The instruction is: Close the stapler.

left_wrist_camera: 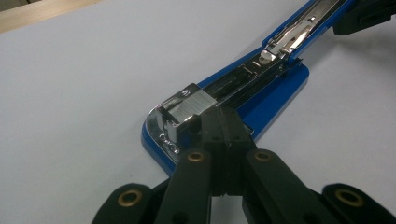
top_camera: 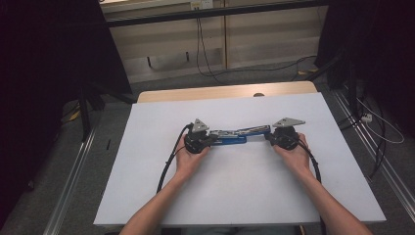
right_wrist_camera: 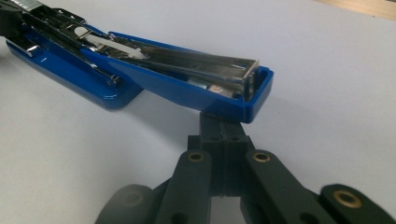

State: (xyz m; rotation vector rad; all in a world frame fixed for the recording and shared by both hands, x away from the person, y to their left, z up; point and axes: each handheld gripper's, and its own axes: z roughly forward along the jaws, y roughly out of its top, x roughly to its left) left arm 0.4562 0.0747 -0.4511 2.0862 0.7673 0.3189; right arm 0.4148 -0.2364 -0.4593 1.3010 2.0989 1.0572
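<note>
1. High view: a blue stapler lies opened out flat near the middle of the white worktop, with the left gripper at its left end and the right gripper at its right end.
2. Each gripper sits in one of the person's hands, the forearms coming up from the near edge. A grey three-cornered plate tops each gripper, and a black cable trails back from each toward the person.
3. Left gripper view: the left gripper's jaws are pressed together with no gap, and their tips rest against the stapler's base end, right at the strip of staples seated in the metal channel. Nothing is clamped between them.
4. The blue base lies flat on the worktop and runs away from this gripper toward the upper right of that view, where the hinge spring shows.
5. Right gripper view: the right gripper also has its jaws closed tight on nothing. Their tips sit under the end of the stapler's blue top arm, touching it or very nearly so.
6. That arm is swung open, its metal inside facing up, and its free end is raised a little off the worktop over the jaw tips.
7. A strip of bare wood shows along the worktop's far edge.
</note>
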